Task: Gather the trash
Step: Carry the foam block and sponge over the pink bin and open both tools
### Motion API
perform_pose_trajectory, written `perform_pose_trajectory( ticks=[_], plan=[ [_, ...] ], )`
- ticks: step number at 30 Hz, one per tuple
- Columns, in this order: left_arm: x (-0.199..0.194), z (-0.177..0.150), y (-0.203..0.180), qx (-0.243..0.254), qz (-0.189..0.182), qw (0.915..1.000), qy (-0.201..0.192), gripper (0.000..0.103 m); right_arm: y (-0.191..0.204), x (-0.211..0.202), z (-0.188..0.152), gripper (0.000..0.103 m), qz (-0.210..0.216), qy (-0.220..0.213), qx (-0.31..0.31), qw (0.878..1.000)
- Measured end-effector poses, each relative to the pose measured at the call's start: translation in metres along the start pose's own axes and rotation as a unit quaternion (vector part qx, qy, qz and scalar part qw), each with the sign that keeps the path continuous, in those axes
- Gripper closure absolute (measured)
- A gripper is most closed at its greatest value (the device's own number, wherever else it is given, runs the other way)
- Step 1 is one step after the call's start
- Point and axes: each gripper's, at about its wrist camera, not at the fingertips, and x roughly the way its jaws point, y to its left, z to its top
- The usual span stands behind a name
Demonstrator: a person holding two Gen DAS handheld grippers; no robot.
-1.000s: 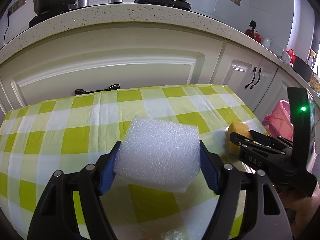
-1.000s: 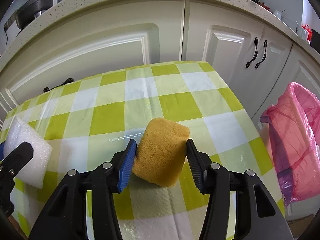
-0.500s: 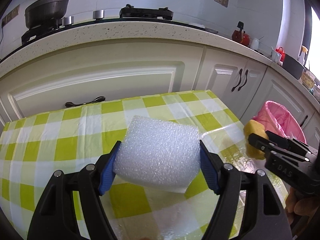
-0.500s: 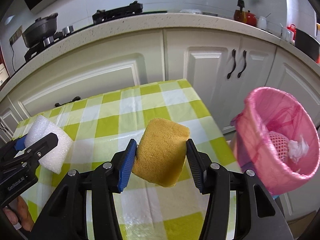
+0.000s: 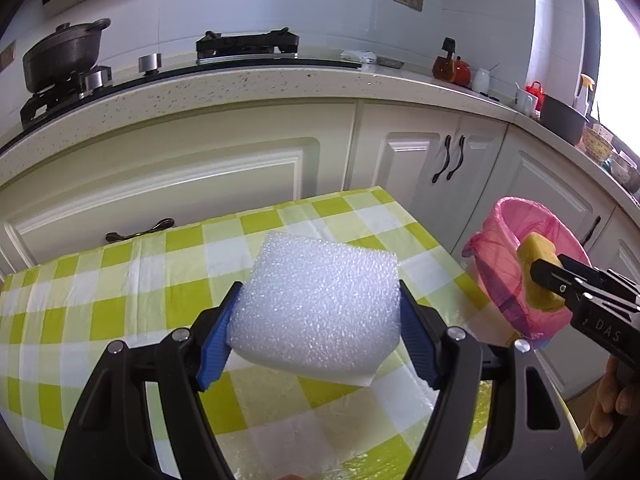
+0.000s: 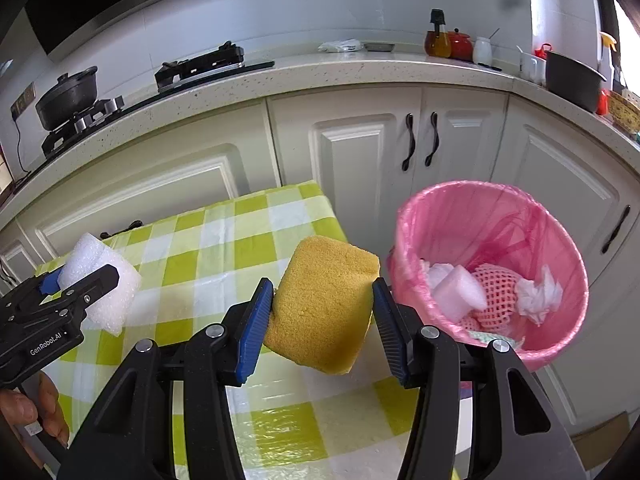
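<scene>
My left gripper (image 5: 320,328) is shut on a white foam block (image 5: 316,304) and holds it above the checkered table (image 5: 120,280). My right gripper (image 6: 322,312) is shut on a yellow sponge (image 6: 320,304), held in the air beside the pink-lined trash bin (image 6: 540,216), just left of its rim. In the left wrist view the sponge (image 5: 538,276) sits in front of the bin (image 5: 500,240). The right wrist view shows the foam block (image 6: 104,280) at the left. The bin holds white foam, pink netting and crumpled paper.
White kitchen cabinets (image 6: 360,152) stand right behind the table and bin. The counter above carries a stove with a black pot (image 5: 60,56), jars and a kettle. A black cable (image 5: 140,231) lies at the table's far edge.
Both grippers have risen and swung right with their loads. The sponge has moved from over the table to beside the bin's rim; the bin's inside has come into view.
</scene>
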Motion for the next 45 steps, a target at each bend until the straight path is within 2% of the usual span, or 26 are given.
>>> perform_pose_trajectory(
  ticks=[11, 22, 29, 34, 39, 45],
  plan=[
    [0.001, 0.02, -0.044, 0.035, -0.022, 0.9991, -0.01, 0.032, -0.055, -0.024, 0.006, 0.054, -0.024, -0.016, 0.02, 0.999],
    [0.006, 0.053, -0.114, 0.078, -0.076, 0.9937, -0.026, 0.032, -0.127, -0.038, 0.023, 0.054, -0.062, -0.029, 0.035, 0.997],
    [0.018, 0.079, -0.174, 0.107, -0.126, 0.9856, -0.035, 0.032, -0.165, -0.029, 0.041, 0.054, -0.07, -0.026, 0.037, 0.996],
    [0.037, 0.093, -0.215, 0.123, -0.156, 0.9798, -0.027, 0.032, -0.185, -0.016, 0.051, 0.054, -0.065, -0.024, 0.033, 0.997],
    [0.061, 0.105, -0.241, 0.125, -0.176, 0.9764, -0.012, 0.032, -0.201, 0.0, 0.058, 0.053, -0.061, -0.015, 0.035, 0.997],
    [0.084, 0.115, -0.258, 0.119, -0.182, 0.976, 0.004, 0.032, -0.211, 0.01, 0.066, 0.051, -0.055, -0.019, 0.029, 0.998]
  ],
)
